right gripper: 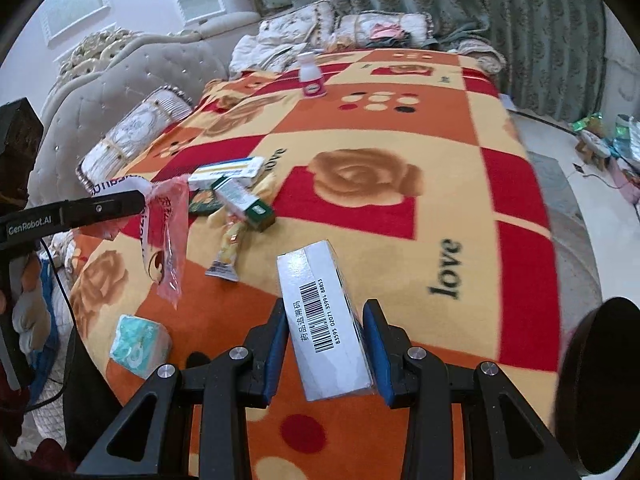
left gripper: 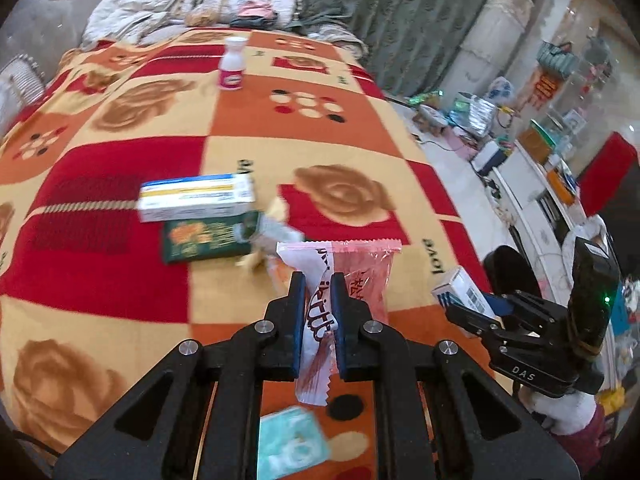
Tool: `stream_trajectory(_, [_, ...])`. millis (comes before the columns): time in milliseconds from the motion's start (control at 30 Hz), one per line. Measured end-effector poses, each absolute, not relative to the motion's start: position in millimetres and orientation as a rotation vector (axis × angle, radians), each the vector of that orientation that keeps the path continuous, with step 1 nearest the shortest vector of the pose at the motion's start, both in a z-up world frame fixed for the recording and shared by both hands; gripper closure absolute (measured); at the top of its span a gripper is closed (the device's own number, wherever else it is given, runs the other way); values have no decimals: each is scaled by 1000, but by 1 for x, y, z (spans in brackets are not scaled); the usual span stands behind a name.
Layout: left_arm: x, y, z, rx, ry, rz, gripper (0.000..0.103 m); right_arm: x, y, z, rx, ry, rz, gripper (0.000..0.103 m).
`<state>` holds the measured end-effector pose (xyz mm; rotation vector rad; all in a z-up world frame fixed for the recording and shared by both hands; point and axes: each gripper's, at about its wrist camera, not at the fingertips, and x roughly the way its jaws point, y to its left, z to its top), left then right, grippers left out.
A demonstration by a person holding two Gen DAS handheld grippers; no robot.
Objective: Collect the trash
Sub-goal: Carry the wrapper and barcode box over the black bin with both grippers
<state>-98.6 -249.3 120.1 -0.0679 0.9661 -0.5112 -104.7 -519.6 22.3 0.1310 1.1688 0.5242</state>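
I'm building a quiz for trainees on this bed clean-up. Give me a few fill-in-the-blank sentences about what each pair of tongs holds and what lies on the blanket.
1. The left tongs are shut on a pink and white ____.
2. The white box in the right tongs shows a printed ____ on its upper face.
3. Far up the blanket a small white ____ with a pink label stands upright.
4. The word printed in black on the blanket is ____.

Missing words: wrapper; barcode; bottle; love

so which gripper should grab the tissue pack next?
Neither yet: left gripper is shut on the pink wrapper, right gripper on the white box. Once emptied, left; tissue pack lies beneath it.
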Motion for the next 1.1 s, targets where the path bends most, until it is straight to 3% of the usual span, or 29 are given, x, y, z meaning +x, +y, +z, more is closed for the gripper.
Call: stream_trajectory(1100, [-120,-434,116,76,993,-746,93,-119,-666,23,206,1153,232,67])
